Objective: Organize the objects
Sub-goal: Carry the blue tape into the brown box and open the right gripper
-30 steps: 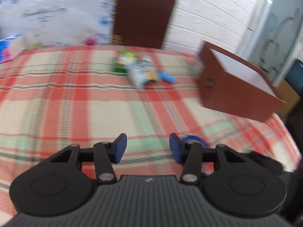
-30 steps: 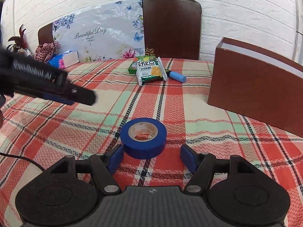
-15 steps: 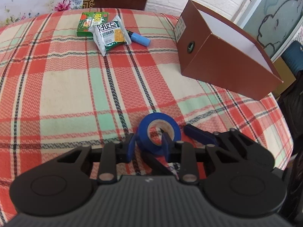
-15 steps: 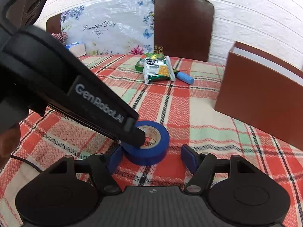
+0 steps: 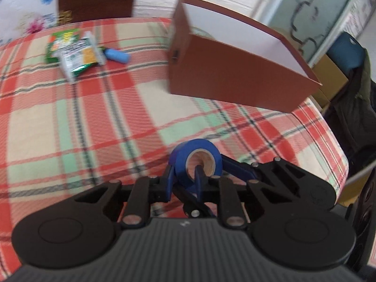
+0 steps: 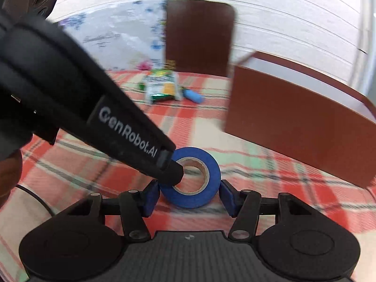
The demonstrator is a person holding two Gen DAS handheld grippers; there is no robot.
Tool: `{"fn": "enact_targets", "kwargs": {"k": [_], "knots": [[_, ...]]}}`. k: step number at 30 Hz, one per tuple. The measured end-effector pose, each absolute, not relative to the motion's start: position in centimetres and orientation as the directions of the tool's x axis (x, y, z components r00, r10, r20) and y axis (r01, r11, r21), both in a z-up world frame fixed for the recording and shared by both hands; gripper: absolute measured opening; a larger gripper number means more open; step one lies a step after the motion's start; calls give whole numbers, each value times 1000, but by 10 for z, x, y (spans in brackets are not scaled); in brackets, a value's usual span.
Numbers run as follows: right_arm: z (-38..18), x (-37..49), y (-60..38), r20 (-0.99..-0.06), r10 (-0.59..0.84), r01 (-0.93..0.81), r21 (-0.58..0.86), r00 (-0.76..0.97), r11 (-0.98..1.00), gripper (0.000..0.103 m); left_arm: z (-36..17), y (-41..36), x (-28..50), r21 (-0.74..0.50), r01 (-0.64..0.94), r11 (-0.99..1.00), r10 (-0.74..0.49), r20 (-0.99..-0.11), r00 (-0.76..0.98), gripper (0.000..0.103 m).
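The left claw [image 5: 183,182] is pinching the wall of the blue tape roll [image 5: 196,162]. One finger is inside the hole and the other is on the outside. The right claw [image 6: 188,198] is closed around the same roll [image 6: 191,181], with one blue pad on each side touching it. The roll is between the two claws, tilted up, low over the checked surface [image 5: 94,117]. I cannot tell if it touches the cloth.

A brown box [image 5: 235,70] with a white inside stands on the surface past the roll, to the right. Far back lie a snack packet [image 5: 80,56], a green packet [image 5: 56,44] partly under it, and a small blue tube [image 5: 117,55] just beside them. A brown chair back [image 6: 199,37] stands behind the surface
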State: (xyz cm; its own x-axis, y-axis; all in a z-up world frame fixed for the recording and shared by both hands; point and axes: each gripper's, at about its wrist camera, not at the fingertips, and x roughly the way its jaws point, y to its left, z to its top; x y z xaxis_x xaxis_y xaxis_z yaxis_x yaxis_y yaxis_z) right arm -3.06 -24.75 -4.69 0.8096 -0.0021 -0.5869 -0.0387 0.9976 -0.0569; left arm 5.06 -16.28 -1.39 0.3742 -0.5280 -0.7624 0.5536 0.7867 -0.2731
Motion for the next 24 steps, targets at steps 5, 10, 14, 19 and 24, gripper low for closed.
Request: {"fn": "enact_targets", "kwargs": {"k": [5, 10, 14, 19, 24], "knots": [[-42, -42, -283, -580, -70, 44, -59, 812, 997, 55, -11, -202, 42, -279, 614, 738, -564, -755, 335, 21], [-10, -49, -307, -430, -143, 113, -97, 892, 989, 55, 37, -226, 43, -264, 672, 692, -629, -677, 382, 21], [17, -35, -339, -318, -198, 171, -112, 927, 979, 55, 74, -264, 56, -211, 720, 662, -656, -627, 419, 21], [30, -7, -391, -287, -266, 236, -136, 920, 962, 55, 89, -327, 86, -190, 749, 634, -670, -618, 410, 21], [21, 14, -428, -336, -295, 258, -150, 894, 954, 56, 73, -378, 117, -216, 743, 633, -663, -646, 377, 22]]}}
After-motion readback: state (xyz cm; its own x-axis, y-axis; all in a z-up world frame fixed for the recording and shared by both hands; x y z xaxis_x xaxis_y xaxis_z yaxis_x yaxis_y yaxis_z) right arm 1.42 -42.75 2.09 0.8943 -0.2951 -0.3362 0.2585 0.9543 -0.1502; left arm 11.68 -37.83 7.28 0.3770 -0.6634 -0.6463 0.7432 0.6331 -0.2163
